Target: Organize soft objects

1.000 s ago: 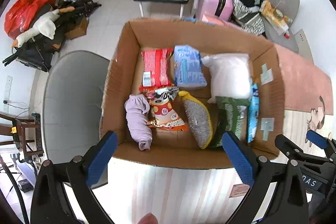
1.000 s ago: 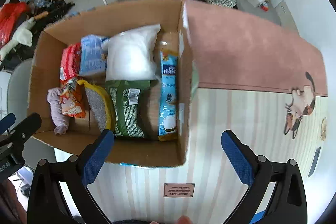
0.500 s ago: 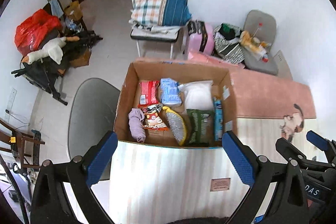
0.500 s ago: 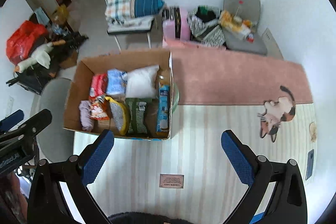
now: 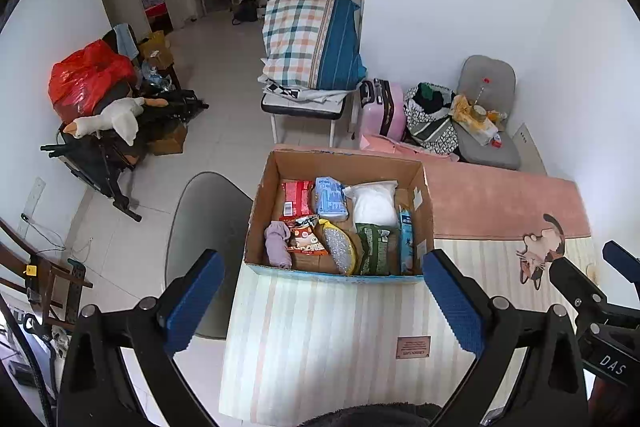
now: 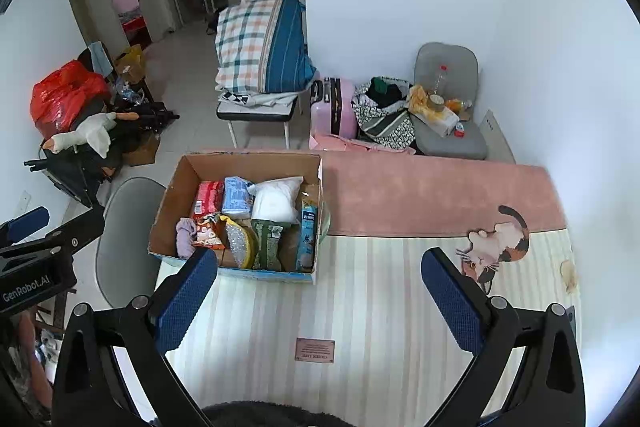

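Both grippers hung high above the mat — left gripper (image 5: 322,301) and right gripper (image 6: 318,297) each with jaws spread wide, holding nothing. The cardboard box (image 5: 425,223) sat below at the mat's far edge, soft packets (image 5: 372,205) packed side by side — likely finished.

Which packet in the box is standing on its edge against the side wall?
The long blue packet, upright along the box's right wall; the others lie flat.
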`<state>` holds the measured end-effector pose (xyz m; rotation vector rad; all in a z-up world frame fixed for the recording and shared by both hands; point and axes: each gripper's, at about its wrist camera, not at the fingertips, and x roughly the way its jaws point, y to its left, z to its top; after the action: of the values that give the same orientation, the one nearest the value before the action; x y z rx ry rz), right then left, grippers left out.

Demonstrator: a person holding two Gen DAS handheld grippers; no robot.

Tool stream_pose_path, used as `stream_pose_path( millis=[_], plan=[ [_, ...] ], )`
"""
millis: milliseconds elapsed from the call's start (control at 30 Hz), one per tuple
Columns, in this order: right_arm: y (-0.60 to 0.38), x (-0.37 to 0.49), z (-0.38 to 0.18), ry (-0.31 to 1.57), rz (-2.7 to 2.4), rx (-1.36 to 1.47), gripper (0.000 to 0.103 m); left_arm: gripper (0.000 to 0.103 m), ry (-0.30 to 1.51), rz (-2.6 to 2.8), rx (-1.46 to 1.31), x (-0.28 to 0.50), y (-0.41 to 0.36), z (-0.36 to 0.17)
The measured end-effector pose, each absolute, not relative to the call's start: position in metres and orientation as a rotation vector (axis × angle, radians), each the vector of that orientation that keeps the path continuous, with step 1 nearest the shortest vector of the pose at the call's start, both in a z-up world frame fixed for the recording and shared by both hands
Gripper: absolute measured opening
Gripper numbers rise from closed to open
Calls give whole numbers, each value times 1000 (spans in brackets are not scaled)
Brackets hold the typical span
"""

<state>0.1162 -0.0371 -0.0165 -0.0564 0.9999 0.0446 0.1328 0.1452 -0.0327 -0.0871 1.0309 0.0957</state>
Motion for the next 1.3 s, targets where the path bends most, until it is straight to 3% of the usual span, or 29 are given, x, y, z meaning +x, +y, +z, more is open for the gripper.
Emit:
stream_pose_path(
  millis=[467,1300],
  plan=[
    [-39,101,11,940,39,-81,103,102,981,91,-67,114,140,-13],
    [-48,99,10,923,42,-77,103,102,985,84,-79,111,141,-12]
  ],
)
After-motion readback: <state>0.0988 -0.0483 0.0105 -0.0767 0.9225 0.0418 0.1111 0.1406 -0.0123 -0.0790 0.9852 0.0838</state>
